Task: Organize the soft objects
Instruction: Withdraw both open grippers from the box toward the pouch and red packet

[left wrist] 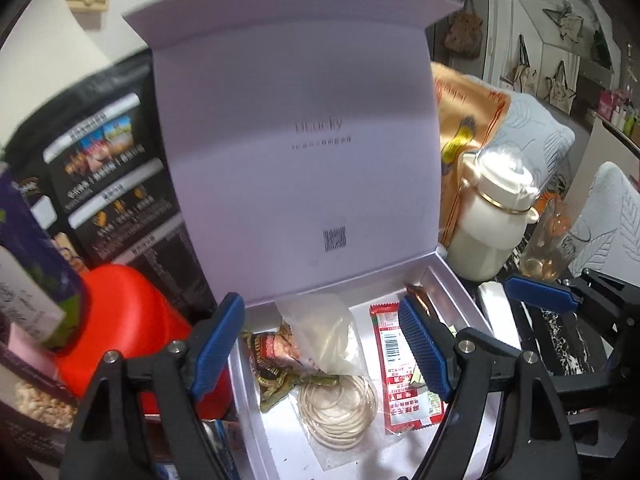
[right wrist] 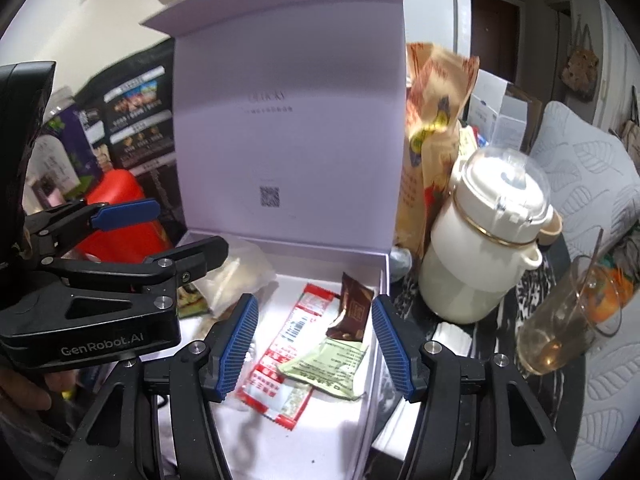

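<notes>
Lilac box point(left wrist: 460, 280) lid stands upright over the red sachet point(right wrist: 288, 344); both grippers' jaws gape empty, and a nudge could slam it shut.

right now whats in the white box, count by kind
red sachet: 1
brown wrapper: 1
green packet: 1
clear bag: 1
bundle of rubber bands: 1
brown and gold snack pack: 1
total: 6
</notes>
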### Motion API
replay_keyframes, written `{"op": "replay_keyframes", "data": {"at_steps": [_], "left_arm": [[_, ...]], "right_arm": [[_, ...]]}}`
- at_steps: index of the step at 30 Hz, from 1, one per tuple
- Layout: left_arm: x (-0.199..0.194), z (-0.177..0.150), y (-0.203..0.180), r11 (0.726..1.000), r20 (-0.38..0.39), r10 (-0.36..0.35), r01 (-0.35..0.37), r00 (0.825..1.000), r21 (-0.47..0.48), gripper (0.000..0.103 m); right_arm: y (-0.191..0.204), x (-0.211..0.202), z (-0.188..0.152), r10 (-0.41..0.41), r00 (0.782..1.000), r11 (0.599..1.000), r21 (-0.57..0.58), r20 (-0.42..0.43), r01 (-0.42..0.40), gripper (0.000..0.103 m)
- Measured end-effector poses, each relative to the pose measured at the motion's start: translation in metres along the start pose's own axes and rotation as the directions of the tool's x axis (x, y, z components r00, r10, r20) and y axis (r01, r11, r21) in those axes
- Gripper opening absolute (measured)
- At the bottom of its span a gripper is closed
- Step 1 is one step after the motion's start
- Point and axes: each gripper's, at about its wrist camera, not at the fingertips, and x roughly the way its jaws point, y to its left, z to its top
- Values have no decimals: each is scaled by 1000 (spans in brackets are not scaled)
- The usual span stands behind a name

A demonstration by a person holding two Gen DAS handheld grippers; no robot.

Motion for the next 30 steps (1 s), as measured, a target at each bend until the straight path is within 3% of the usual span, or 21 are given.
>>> {"op": "replay_keyframes", "data": {"at_steps": [14, 27, 30], "left_arm": [[-82, 2, -1, 1000, 126, 21, -21, 992, 1, 79], [-177, -18, -10, 1000, 244, 0, -4, 970, 16, 79], [-194, -27, -11, 1000, 259, 3, -9, 966, 25, 79]], "right_arm": [[22, -66, 2, -34, 994, 999, -21, 102, 36, 64], [48, -161, -16, -61, 971, 997, -25, 230, 68, 65], [55, -179, -25, -76, 964, 996, -24, 255, 85, 69]]}}
